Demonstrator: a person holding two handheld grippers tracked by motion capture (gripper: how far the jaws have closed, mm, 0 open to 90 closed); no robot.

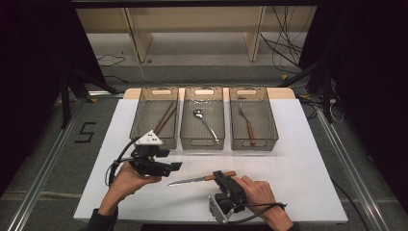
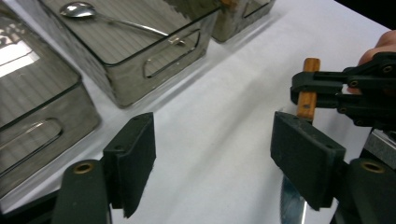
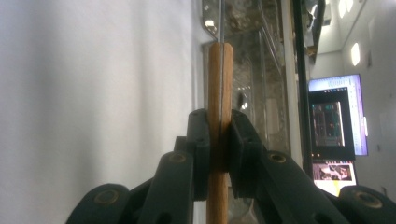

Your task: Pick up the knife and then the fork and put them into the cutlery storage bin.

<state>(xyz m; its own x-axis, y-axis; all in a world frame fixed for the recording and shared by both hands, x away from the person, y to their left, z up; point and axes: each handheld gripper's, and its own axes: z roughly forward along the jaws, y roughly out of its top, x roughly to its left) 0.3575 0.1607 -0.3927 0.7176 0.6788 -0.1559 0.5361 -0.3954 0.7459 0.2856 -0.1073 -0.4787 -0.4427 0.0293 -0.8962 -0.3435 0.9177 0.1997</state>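
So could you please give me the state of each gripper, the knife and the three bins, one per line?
Left gripper: open, nothing between its pads.
Right gripper: shut on the knife's wooden handle.
Knife: held off the table, blade pointing toward the left gripper.
Left bin: upright, holds chopsticks.
Middle bin: upright, holds a spoon.
Right bin: upright, holds a fork.

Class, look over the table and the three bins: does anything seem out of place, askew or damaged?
Nothing stands out. The chopsticks, spoon and fork each lie in their own bin, unspilled. The knife is off the table, its wooden handle clamped in the right gripper.
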